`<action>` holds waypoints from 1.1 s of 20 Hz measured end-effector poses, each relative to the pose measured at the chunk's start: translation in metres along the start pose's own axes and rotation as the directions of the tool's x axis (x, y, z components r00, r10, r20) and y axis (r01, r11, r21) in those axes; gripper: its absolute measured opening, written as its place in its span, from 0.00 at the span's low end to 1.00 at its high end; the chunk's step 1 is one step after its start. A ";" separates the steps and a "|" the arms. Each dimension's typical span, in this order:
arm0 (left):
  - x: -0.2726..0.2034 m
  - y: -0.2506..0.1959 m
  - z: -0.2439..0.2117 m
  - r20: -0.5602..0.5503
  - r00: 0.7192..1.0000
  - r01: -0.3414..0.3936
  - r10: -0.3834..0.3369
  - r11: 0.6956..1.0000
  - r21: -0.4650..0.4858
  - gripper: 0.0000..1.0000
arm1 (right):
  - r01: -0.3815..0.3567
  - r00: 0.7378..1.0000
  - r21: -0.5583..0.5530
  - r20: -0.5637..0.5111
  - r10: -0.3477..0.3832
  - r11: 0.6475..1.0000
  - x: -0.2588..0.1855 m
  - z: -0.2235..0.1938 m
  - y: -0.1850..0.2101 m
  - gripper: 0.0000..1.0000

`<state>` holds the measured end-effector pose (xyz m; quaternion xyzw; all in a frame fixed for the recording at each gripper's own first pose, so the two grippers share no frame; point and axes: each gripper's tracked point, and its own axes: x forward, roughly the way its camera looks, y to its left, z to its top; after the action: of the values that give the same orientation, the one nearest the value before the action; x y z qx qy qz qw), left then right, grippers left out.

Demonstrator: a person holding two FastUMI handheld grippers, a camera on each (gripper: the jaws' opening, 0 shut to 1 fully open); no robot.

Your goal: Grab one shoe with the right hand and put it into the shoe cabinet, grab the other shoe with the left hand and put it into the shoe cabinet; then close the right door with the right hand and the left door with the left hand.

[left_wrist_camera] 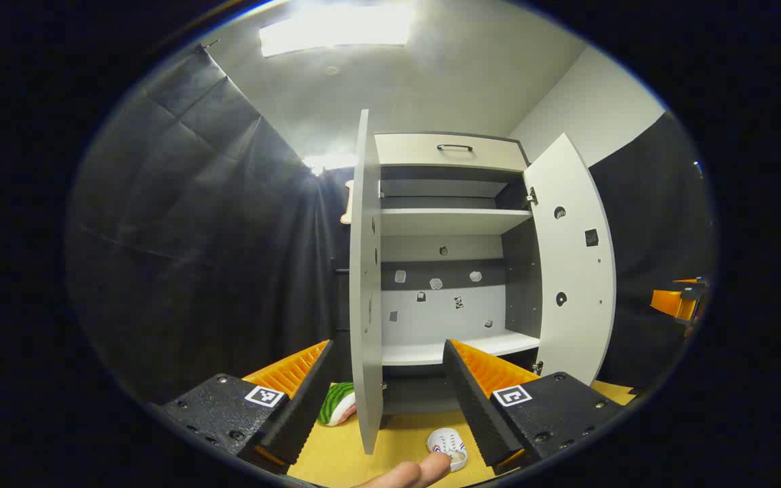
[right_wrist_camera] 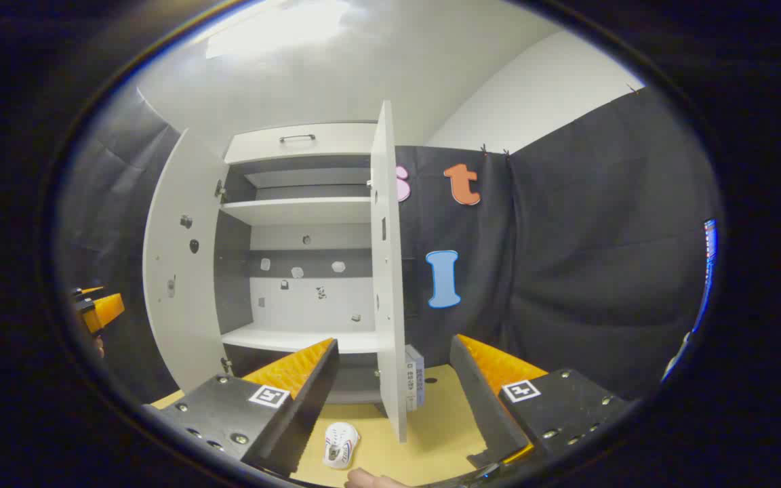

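Both my claws are spread wide with nothing in them, left claw (left_wrist_camera: 387, 393) and right claw (right_wrist_camera: 394, 390) both facing the shoe cabinet (left_wrist_camera: 451, 224), whose two doors stand open. One small white shoe (right_wrist_camera: 340, 444) sits on the worktop (right_wrist_camera: 431, 420) just in front of the cabinet.

From the left gripper view we look forward and slightly upward along the left tool (left_wrist_camera: 385, 396) into the open shoe cabinet (left_wrist_camera: 455, 224), close ahead. The right gripper view faces the same shoe cabinet (right_wrist_camera: 299, 210) along the right tool (right_wrist_camera: 394, 400), from farther right. We share its shelves and both doors.
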<state>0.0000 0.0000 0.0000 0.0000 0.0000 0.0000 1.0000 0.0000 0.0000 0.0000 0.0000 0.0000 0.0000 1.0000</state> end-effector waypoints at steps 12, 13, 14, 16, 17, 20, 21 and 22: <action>0.018 -0.017 -0.018 -0.038 0.999 0.032 -0.033 0.999 -0.036 0.96 | -0.061 0.998 -0.040 -0.007 0.060 0.997 0.009 -0.011 0.005 0.98; 0.018 -0.020 -0.021 -0.040 0.998 0.045 -0.046 0.998 -0.034 0.96 | -0.059 0.998 -0.042 -0.010 0.059 0.997 0.010 -0.012 0.005 0.94; 0.018 -0.025 -0.022 -0.046 0.997 0.057 -0.059 0.998 -0.031 0.96 | -0.054 0.998 -0.045 -0.012 0.054 0.998 0.012 -0.015 0.005 0.98; 0.017 -0.027 -0.028 -0.060 0.996 0.059 -0.060 0.998 -0.019 0.96 | -0.048 0.999 -0.037 -0.019 0.047 0.998 0.013 -0.019 0.005 0.98; 0.017 -0.025 -0.032 -0.074 0.996 0.047 -0.047 0.999 -0.002 0.96 | -0.053 0.998 -0.023 -0.022 0.052 0.998 0.014 -0.019 0.005 0.98; 0.018 -0.029 -0.038 -0.102 0.994 0.034 -0.035 0.999 -0.008 0.96 | -0.070 0.997 0.020 -0.037 0.071 0.997 0.015 -0.023 0.002 0.98; 0.018 -0.033 -0.041 -0.109 0.993 0.042 -0.043 0.999 -0.019 0.96 | -0.064 0.997 0.030 -0.034 0.065 0.997 0.017 -0.020 0.001 0.98; 0.017 -0.036 -0.044 -0.116 0.992 0.047 -0.050 0.999 -0.027 0.94 | -0.053 0.998 0.059 -0.031 0.055 0.997 0.017 -0.018 -0.002 0.98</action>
<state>0.0171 -0.0357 -0.0437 -0.0120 0.0584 -0.0245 0.9979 0.0170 -0.0023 -0.0181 0.0291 0.0161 0.0269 0.9991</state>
